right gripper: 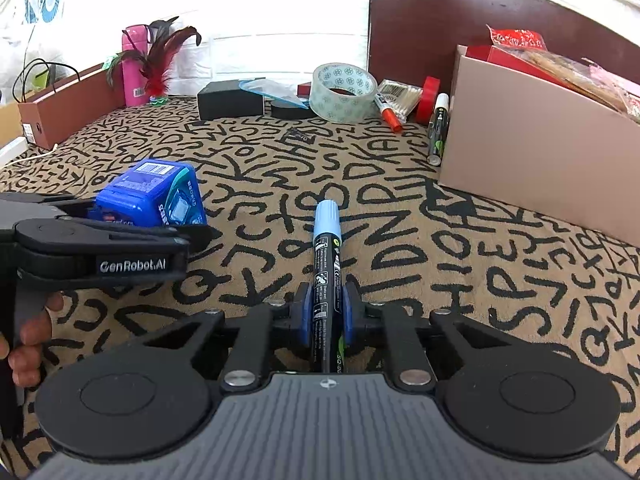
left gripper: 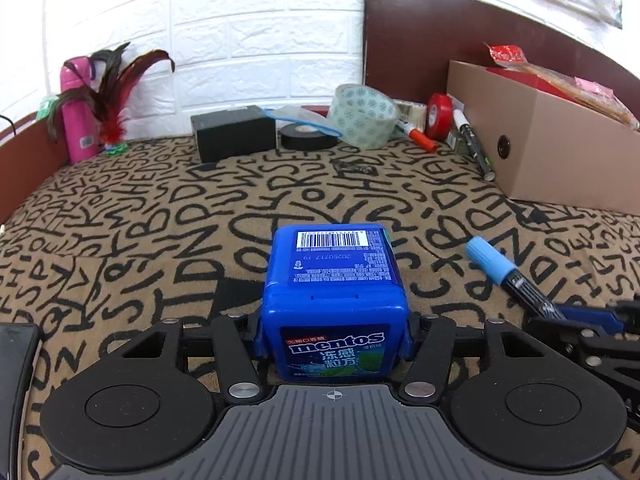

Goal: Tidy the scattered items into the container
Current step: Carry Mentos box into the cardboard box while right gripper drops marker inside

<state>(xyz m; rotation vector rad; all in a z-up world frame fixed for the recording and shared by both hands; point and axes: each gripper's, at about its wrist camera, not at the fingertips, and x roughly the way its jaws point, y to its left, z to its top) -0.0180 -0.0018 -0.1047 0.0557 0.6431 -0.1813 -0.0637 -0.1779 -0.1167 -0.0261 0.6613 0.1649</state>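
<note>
My left gripper (left gripper: pixel 334 334) is shut on a blue Mentos gum box (left gripper: pixel 334 280), held just above the letter-patterned cloth. It also shows in the right wrist view (right gripper: pixel 150 196), held by the left gripper (right gripper: pixel 100 216) at the left. My right gripper (right gripper: pixel 327 312) is shut on a black marker with a light blue cap (right gripper: pixel 327 248), pointing forward. The marker also shows in the left wrist view (left gripper: pixel 508 274) at the right. A cardboard box (left gripper: pixel 552 148) with red packets in it stands at the right; it also shows in the right wrist view (right gripper: pixel 532 140).
Along the back wall lie a black box (left gripper: pixel 234 132), a black tape roll (left gripper: pixel 308 136), a clear tape roll (left gripper: pixel 362 114), a red tape roll (left gripper: pixel 440 116), a red-capped marker (left gripper: pixel 418 136) and a white-capped marker (left gripper: pixel 474 144). A pink bottle (left gripper: pixel 76 116) and feathers stand far left.
</note>
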